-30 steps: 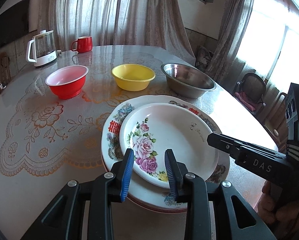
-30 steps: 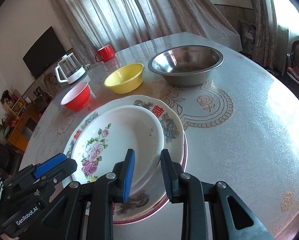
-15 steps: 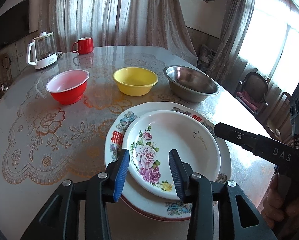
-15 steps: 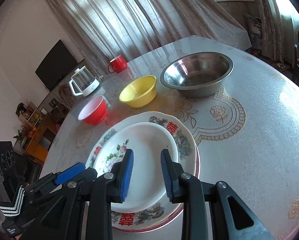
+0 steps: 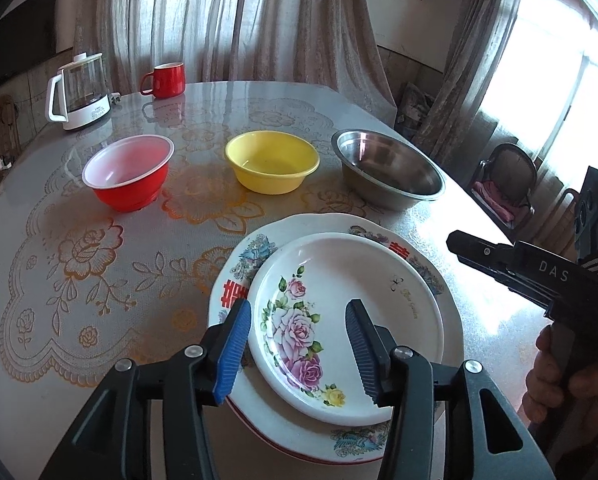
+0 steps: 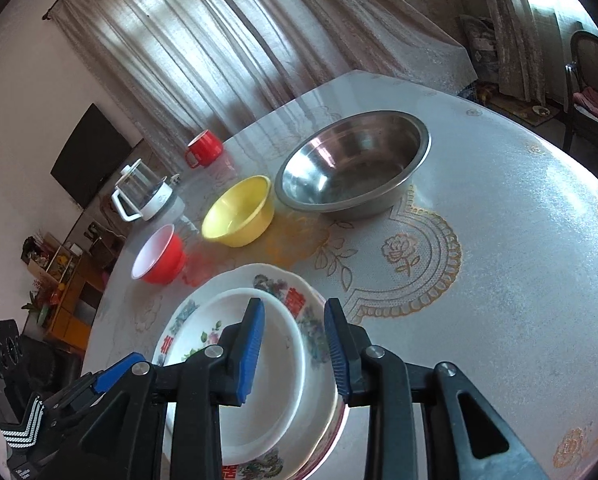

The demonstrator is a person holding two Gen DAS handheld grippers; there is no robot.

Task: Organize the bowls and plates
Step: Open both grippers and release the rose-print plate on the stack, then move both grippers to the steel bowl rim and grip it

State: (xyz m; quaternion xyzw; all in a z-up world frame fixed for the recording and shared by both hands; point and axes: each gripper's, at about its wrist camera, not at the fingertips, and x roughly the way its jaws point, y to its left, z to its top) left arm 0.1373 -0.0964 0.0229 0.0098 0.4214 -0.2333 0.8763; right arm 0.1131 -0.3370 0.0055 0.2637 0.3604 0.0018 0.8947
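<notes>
A small white plate with pink roses (image 5: 339, 312) lies on a larger flowered plate (image 5: 235, 268) at the near side of the table. Behind them stand a red bowl (image 5: 127, 176), a yellow bowl (image 5: 271, 164) and a steel bowl (image 5: 387, 172) in a row. My left gripper (image 5: 297, 350) hovers over the small plate's near edge; its jaws are opening and the pads press on nothing. My right gripper (image 6: 294, 354) hangs open above the small plate's (image 6: 283, 360) right rim and grips nothing. From the left wrist view its black body (image 5: 499, 260) shows at the right.
A glass kettle (image 5: 79, 96) and a red mug (image 5: 167, 80) stand at the table's far left. The lace-patterned table (image 5: 99, 280) curves away on the right, with a chair (image 5: 507, 184) beyond it. A hand (image 5: 559, 380) holds the right gripper's handle.
The left jaws have spread wider over the rose plate. Both grippers have drawn back a little from the plates, and the right one has rolled so its view tilts.
</notes>
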